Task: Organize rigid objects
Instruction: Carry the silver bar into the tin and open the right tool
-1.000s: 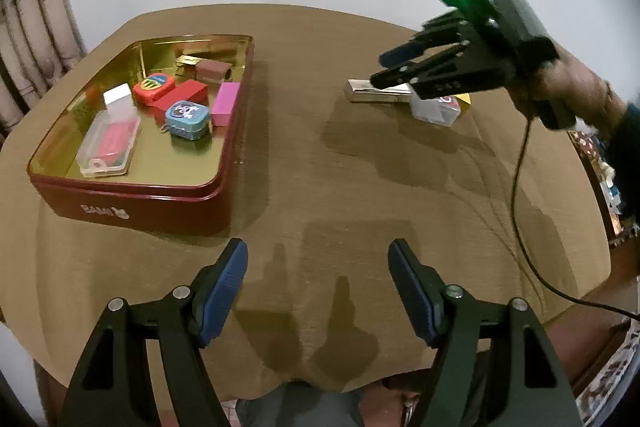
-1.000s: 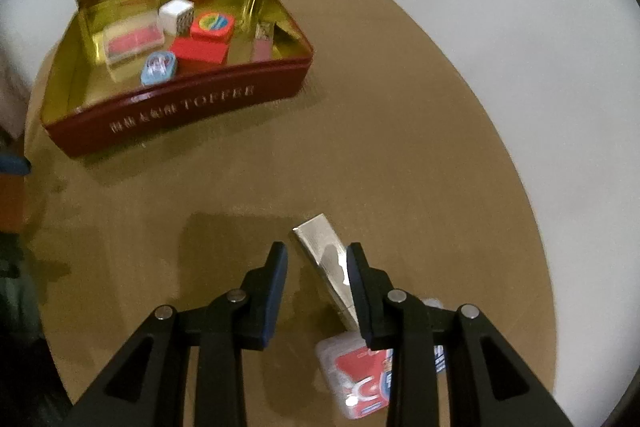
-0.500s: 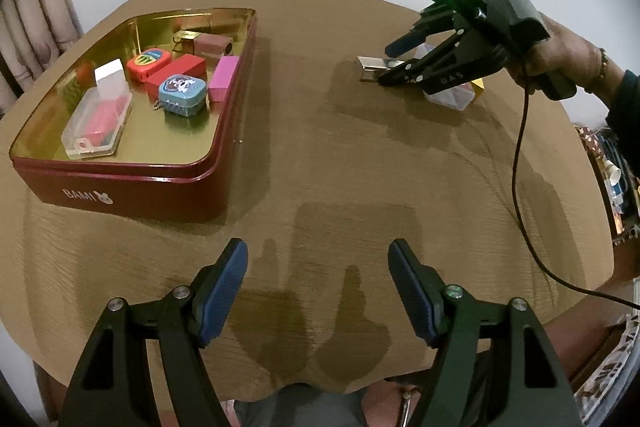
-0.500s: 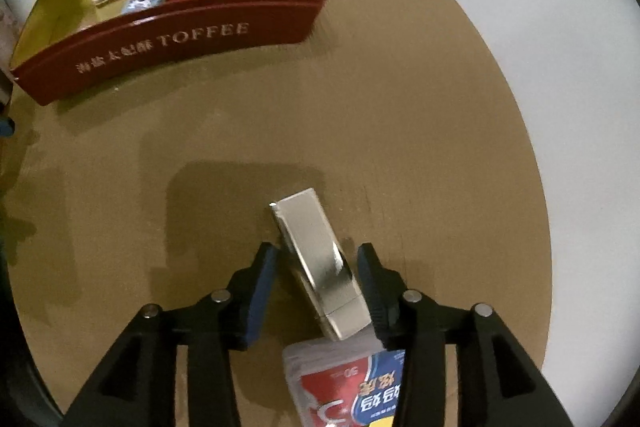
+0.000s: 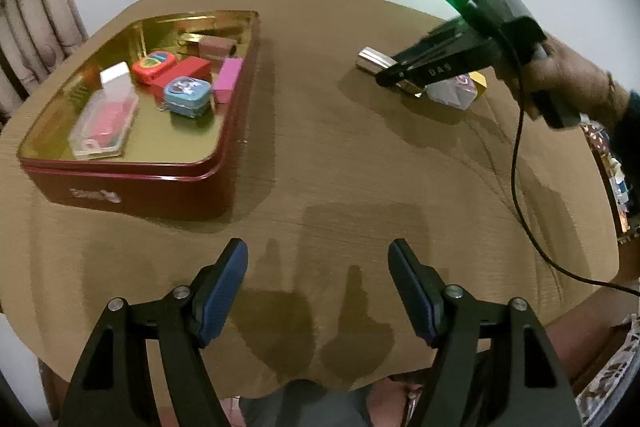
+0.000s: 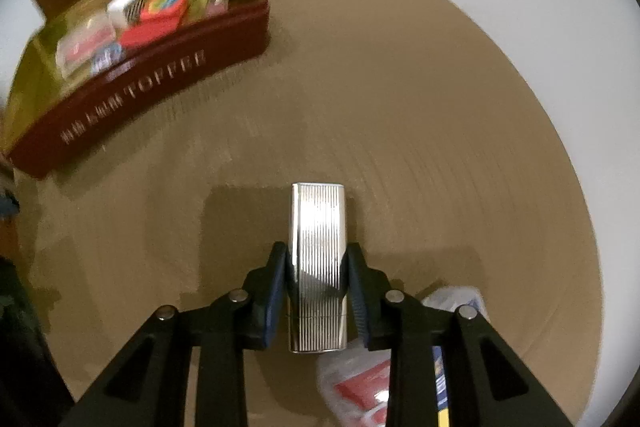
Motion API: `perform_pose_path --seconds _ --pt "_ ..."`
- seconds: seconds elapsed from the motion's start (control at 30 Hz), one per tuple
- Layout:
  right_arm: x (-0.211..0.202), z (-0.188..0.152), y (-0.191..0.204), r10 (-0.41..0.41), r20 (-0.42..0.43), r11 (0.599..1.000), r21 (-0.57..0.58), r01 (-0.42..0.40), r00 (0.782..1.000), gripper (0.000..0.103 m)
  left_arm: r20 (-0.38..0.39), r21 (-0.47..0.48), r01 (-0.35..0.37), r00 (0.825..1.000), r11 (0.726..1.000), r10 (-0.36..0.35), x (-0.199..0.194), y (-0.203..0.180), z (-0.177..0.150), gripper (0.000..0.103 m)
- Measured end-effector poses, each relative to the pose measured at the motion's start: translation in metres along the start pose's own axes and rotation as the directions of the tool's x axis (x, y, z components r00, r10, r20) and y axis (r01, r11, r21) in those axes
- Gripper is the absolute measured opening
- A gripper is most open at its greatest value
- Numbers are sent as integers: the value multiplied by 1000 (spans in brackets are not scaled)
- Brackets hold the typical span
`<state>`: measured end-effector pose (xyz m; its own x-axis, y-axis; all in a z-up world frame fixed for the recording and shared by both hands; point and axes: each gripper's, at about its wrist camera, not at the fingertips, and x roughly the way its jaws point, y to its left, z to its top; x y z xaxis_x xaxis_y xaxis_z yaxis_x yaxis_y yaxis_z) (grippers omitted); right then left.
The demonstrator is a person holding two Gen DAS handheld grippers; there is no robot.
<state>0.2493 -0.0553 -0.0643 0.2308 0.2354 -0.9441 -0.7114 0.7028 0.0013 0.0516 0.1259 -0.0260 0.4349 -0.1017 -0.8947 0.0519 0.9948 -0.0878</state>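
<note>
A ribbed silver case lies on the brown table, and my right gripper is closing on it. Both blue pads sit against its long sides. In the left wrist view the same silver case pokes out of the right gripper at the far right. A dark red tin with a gold inside stands at the left and holds several small boxes, among them a blue tin and a pink block. My left gripper hangs open over bare table near the front edge.
A clear plastic packet with a red card lies just behind the silver case, beside a yellow item. The red tin stands at the far left in the right wrist view. A black cable trails from the right gripper.
The right gripper came down over the silver case, rolled into line with it and closed until its pads met the sides. The left gripper has stayed where it was.
</note>
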Motion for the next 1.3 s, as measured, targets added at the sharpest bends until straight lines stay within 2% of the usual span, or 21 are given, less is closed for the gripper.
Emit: perform_pose_path --seconds 0.13,0.23,0.37,0.5,0.53,0.67,0.7,0.73,0.8,0.9,0.97,1.13,1.2,1.3 --pt "-27 -7 -1 67 69 987 140 -76 995 29 25 -13 -27 999 1000 27 -18 8 -9 69" --pt "-60 -3 9 139 157 973 163 -165 978 30 44 -36 -60 997 998 62 -30 17 -16 69" --pt "-106 8 44 253 247 949 123 -289 936 29 52 -68 -110 992 992 113 -43 32 -32 71" --pt "-117 33 91 359 270 914 93 -396 893 29 58 -96 -160 984 983 166 -57 50 -47 71" --pt "-114 41 104 370 264 910 89 -404 891 29 64 -102 -164 983 981 171 -61 54 -50 71" --pt "-85 66 145 378 235 907 97 -409 895 29 91 -126 -181 977 975 193 -74 71 -60 72" --pt "-82 66 145 372 224 911 100 -401 901 29 98 -129 -181 976 975 195 -77 74 -62 72" --pt "-78 69 150 343 210 924 101 -370 915 29 105 -131 -184 975 974 198 -79 77 -64 72" --pt "-48 87 169 321 195 930 119 -347 927 29 116 -132 -184 973 974 200 -81 80 -64 72" --pt "-21 103 177 302 172 933 149 -327 938 29 120 -141 -165 976 976 182 -82 84 -67 72" --pt "-12 104 180 308 166 929 161 -334 937 29 118 -142 -156 978 978 173 -81 84 -67 72" --pt "17 105 190 269 122 944 164 -287 955 30 112 -140 -145 981 980 161 -77 87 -66 72" --pt "28 110 193 226 112 958 155 -242 968 29 106 -143 -133 983 981 149 -76 88 -66 72" --pt "36 112 196 211 112 961 156 -227 971 30 109 -144 -127 984 981 143 -77 90 -66 72"
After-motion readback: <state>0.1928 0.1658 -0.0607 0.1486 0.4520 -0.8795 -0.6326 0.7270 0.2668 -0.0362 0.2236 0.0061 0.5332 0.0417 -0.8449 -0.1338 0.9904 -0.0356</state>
